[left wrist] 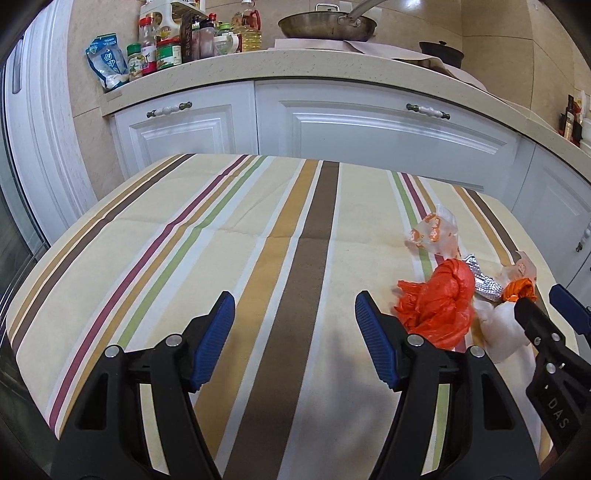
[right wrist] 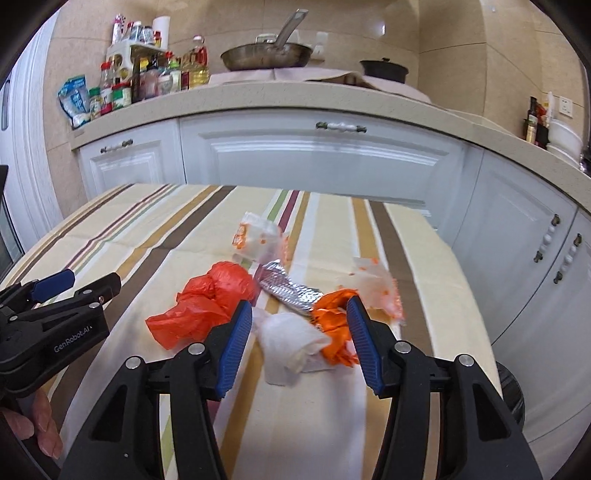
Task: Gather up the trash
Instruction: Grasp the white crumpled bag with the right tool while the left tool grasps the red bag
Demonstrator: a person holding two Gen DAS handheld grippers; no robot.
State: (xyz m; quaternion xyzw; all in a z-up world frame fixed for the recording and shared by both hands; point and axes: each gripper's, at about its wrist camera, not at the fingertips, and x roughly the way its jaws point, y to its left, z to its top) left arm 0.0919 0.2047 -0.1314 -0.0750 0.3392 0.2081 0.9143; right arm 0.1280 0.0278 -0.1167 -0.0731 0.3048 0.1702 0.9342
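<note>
A pile of trash lies on the striped tablecloth (right wrist: 369,387): a crumpled red plastic bag (right wrist: 207,302), a white tissue wad (right wrist: 288,338), an orange wrapper (right wrist: 334,325), a silver foil piece (right wrist: 291,291) and clear wrappers with orange print (right wrist: 258,236). My right gripper (right wrist: 299,314) is open, its jaws either side of the tissue and orange wrapper, not closed on them. My left gripper (left wrist: 295,306) is open and empty over bare cloth, left of the red bag (left wrist: 439,299). The right gripper also shows in the left wrist view (left wrist: 546,306).
White kitchen cabinets (left wrist: 369,129) stand just behind the table. The counter (left wrist: 258,66) carries bottles and jars (left wrist: 166,40), a blue packet (left wrist: 107,61), a pan (left wrist: 328,24) and a dark pot (left wrist: 441,51). The table's right edge (right wrist: 476,306) lies close to the trash.
</note>
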